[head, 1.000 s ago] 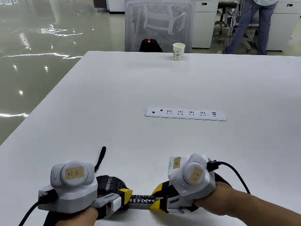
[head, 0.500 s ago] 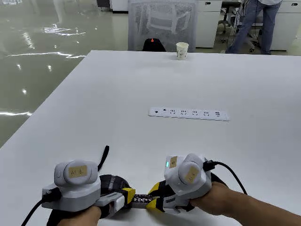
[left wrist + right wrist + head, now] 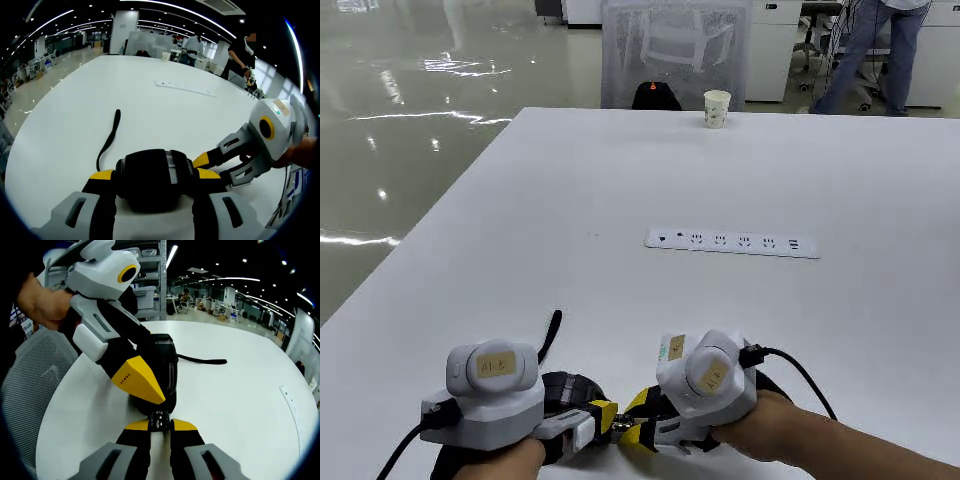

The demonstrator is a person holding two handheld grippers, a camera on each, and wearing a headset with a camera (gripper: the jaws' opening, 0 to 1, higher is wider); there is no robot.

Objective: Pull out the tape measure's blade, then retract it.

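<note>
A black tape measure [image 3: 150,187] sits on the white table [image 3: 620,200] near its front edge, and my left gripper [image 3: 152,172] is shut on its case from both sides. Its black wrist strap [image 3: 108,140] trails away over the table. A very short length of blade [image 3: 160,418] sticks out of the case [image 3: 162,371], and my right gripper [image 3: 161,426] is shut on its tip, close up to the case. In the head view the left gripper [image 3: 585,412] and right gripper [image 3: 632,432] nearly touch, with the case [image 3: 565,392] between them.
A white power strip [image 3: 731,243] lies mid-table. A paper cup [image 3: 717,108] stands at the far edge, with a mesh chair [image 3: 670,45] behind it. A person [image 3: 880,40] stands at the far right. The table's left edge drops to a glossy floor.
The right gripper has moved left toward the case with the blade tip still held, so the exposed blade is much shorter. The head camera has also shifted.
</note>
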